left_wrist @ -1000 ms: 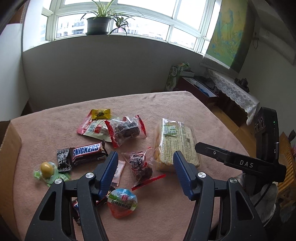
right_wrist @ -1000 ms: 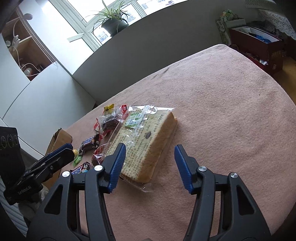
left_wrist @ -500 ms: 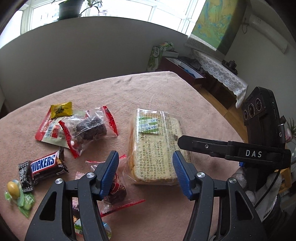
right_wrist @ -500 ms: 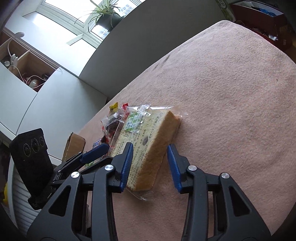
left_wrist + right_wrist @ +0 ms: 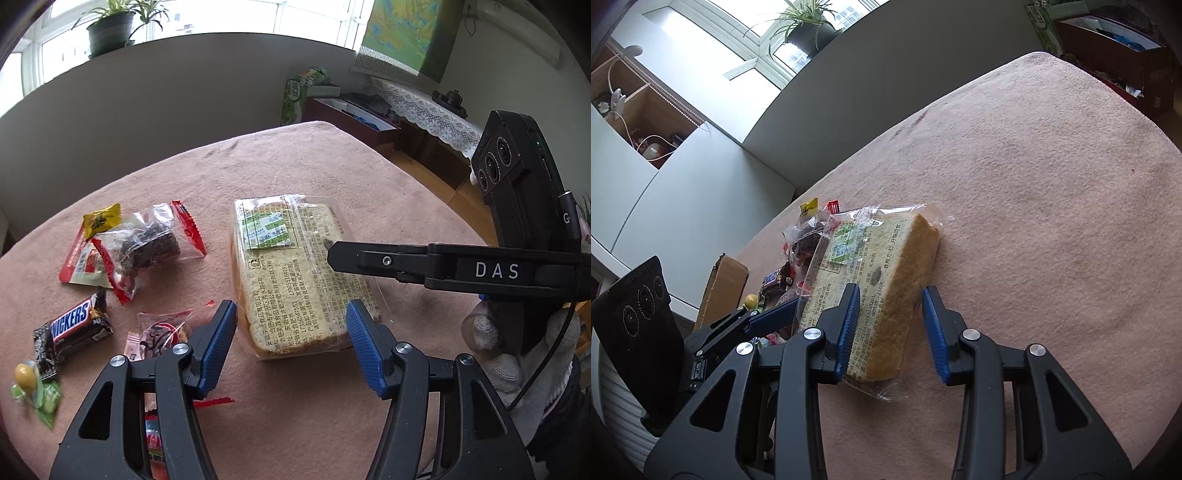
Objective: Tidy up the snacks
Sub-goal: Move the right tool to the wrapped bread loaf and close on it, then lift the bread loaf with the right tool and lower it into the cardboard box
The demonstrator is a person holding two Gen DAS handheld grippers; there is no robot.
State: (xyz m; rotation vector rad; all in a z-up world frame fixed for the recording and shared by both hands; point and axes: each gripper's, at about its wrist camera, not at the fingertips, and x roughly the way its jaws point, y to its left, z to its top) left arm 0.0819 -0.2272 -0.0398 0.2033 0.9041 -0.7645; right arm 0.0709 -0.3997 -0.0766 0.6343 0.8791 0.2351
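Jaws of the right gripper (image 5: 888,325) have narrowed around the bread (image 5: 875,291), seemingly not yet clamped, while the left gripper (image 5: 291,343), apart, has swung over it, so its lift looks imminent.

To my right the table (image 5: 1052,184) lies bare cloth out to its edge, so a gripper could pass there freely. To my left the way is crowded: the bread pack (image 5: 295,273) sits between my two grippers, and beyond it lie the Snickers bar (image 5: 74,325), the red-edged packets (image 5: 147,247) and small candies (image 5: 33,384), with only narrow strips of cloth between them.
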